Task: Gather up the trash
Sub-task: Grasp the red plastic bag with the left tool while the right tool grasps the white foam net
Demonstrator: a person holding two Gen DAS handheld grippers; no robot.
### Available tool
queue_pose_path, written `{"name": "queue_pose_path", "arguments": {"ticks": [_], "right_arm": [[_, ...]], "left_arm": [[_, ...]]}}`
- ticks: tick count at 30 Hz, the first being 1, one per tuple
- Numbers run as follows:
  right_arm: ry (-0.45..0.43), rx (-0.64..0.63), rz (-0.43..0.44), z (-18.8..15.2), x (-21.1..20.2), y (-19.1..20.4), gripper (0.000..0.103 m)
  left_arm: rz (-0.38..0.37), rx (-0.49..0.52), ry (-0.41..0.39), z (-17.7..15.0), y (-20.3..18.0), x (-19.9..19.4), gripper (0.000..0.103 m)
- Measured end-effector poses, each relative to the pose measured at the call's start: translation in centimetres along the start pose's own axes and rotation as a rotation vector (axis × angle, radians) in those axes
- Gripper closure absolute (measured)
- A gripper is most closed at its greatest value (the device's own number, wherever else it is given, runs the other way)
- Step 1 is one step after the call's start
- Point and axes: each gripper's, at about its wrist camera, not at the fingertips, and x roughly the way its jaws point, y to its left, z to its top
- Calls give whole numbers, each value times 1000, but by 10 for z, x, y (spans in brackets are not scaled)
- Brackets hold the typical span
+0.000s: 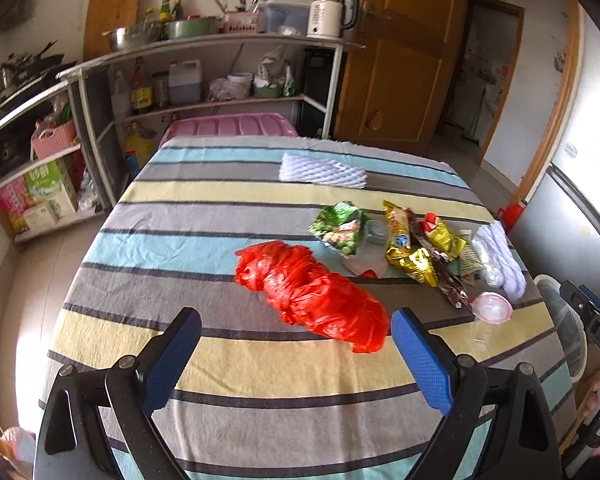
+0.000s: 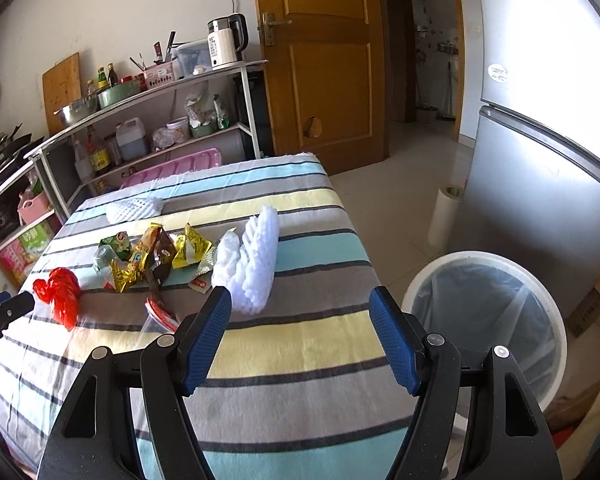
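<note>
A crumpled red plastic bag lies on the striped tablecloth, just beyond my open left gripper. Right of it sits a heap of snack wrappers, a clear cup with a pink lid and white foam netting. Another foam net lies farther back. My right gripper hangs open over the table's near right part, nothing between its fingers. A white bin with a clear liner stands on the floor right of the table.
Shelves crowded with bottles, bowls and a kettle line the far wall behind the table. A wooden door stands beyond. A grey fridge and a paper roll are to the right of the bin.
</note>
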Motion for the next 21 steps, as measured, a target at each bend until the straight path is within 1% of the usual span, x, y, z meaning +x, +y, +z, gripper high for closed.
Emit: {"name": "queue_pose_path", "arguments": {"ticks": [4,7,10,14,15,18,20,21], "right_arm": [[29,-3,-1,14,19,0,31],[54,23,31,21,32,-1,31],[82,30,34,27,45,1,31],[128,20,39,36,68,6,31],[139,8,37,38,72,9,31],[163,-19,38,38,83,12,31],[179,-30,43,38,89,14,31],[183,-30,47,37,91,13,33]], "left_arm": [[-18,-71,30,7,12,10,7],[-28,-91,51,12,8,16,7],[-37,-105,85,18,2,30,7],[-23,-144,129,21,2,50,13],[-25,-150,141,21,2,54,17],[-17,-121,147,22,-2,63,19],[-41,-125,171,22,-2,73,23],[-49,-134,185,21,-3,77,25]]}}
